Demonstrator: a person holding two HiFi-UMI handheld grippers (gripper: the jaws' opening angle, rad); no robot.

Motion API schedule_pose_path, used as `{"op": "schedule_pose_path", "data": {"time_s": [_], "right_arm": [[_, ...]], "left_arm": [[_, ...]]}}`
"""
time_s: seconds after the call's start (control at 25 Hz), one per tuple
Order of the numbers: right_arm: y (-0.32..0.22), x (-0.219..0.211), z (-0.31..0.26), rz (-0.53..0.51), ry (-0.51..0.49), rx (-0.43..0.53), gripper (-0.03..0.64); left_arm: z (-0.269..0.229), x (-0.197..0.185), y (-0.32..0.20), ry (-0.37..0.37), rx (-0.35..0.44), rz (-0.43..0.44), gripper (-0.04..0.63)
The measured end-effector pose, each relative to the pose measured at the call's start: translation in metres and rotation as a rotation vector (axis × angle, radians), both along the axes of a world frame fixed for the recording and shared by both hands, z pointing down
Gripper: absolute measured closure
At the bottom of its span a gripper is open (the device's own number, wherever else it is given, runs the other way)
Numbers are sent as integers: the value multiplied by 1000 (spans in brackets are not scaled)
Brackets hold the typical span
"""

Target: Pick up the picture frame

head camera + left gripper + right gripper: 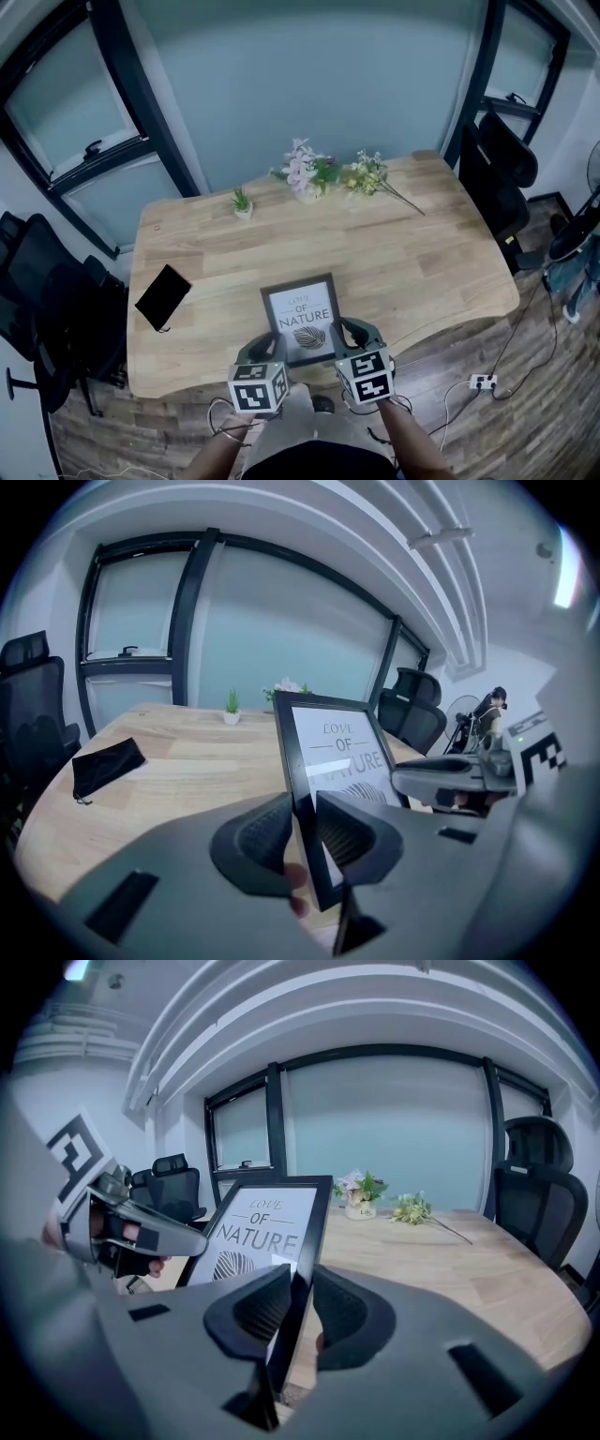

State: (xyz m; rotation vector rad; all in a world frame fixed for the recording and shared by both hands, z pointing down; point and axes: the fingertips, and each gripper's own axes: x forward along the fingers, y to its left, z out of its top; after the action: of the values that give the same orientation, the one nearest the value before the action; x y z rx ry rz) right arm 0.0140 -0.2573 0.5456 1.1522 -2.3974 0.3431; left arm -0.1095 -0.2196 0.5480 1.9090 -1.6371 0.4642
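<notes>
1. So, the left gripper [305, 832] has its jaws clamped on the picture frame [300, 317] by its left side.
2. Same for the right gripper [302, 1309], jaws pinching the right side.
3. The picture frame is tilted up over the near edge of the desk [412, 244], print side up.
4. The flowers [323, 173] are at the far edge and the black pouch [163, 296] is by the left edge.

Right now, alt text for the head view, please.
A black-framed Love of Nature print is clamped at its lower corners by the left tool and right tool, over a light wooden table; flat black pouch left, pale flowers at far edge.
</notes>
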Motion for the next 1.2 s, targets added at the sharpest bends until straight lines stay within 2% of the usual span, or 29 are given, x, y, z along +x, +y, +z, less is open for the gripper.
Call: {"op": "schedule_pose_path", "data": {"time_s": [0.56, 1.2], "right_arm": [[20, 11, -27, -26, -23, 84, 541], [25, 17, -48, -28, -57, 130, 541]], "left_arm": [[-30, 11, 21, -27, 67, -20, 522], [-53, 17, 26, -54, 120, -32, 522]]}}
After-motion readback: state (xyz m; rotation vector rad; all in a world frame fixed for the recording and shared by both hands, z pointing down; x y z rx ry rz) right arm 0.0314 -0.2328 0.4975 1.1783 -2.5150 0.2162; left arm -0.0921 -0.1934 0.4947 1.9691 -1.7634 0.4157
